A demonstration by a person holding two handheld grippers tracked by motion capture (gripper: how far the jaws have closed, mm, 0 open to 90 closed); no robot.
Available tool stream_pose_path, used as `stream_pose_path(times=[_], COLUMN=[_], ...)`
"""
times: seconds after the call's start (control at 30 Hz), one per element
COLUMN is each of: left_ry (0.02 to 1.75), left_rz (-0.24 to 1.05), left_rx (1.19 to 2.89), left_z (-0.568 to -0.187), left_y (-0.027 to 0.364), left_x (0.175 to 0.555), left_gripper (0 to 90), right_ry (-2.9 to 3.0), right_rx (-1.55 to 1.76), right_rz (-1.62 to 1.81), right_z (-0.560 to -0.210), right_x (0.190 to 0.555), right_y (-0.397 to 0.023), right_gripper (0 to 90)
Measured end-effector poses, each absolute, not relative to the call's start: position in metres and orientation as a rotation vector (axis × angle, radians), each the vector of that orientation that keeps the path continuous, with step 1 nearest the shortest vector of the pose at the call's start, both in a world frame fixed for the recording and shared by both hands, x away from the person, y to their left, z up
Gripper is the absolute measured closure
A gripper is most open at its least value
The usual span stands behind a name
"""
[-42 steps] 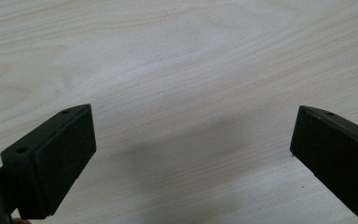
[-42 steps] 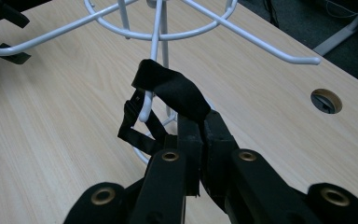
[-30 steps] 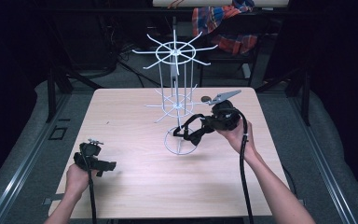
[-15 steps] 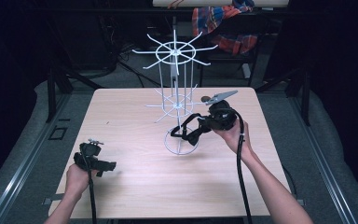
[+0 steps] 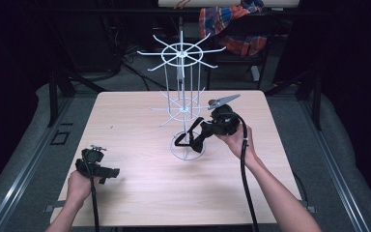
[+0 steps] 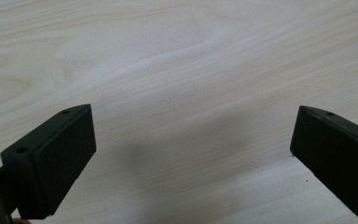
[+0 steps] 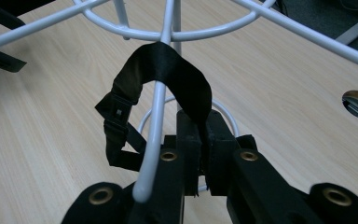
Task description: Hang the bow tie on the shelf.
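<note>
Right claw (image 5: 186, 143) has crept lower-left, clamping black webbing strap (image 7: 168, 74) over white wire rack (image 5: 181, 72) arm to hang it; left claw (image 6: 191, 154) gapes idle.

Left gripper (image 5: 98, 167) fingers spread wide, right gripper (image 5: 192, 141) fingers clamped

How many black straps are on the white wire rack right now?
1. The black strap is draped over a lower arm of the white wire rack, with the right gripper shut on one end. None other shows, though wires could hide something.
</note>
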State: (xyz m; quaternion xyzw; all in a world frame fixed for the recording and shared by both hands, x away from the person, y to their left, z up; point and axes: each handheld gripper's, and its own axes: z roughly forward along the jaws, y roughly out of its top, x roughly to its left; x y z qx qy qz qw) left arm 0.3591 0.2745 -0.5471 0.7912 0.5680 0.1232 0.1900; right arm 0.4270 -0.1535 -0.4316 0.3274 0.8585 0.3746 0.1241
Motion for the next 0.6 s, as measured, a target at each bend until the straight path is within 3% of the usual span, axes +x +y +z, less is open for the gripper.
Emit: stream_pose_path(times=[0.43, 0.6], left_ry=[1.598, 1.596], left_rz=[0.349, 0.349], left_rx=[2.225, 2.224], left_z=[-0.5472, -0.5472], left_y=[0.273, 0.2727], left_x=[0.3593, 0.3592], left_gripper=[0.1, 0.1], right_ry=[2.496, 2.503], right_rx=[0.959, 0.962], right_rz=[1.105, 1.107], right_z=[-0.431, -0.4312], right_x=[0.4278, 0.4281], right_y=[-0.155, -0.1557], right_gripper=[86.5, 82.5])
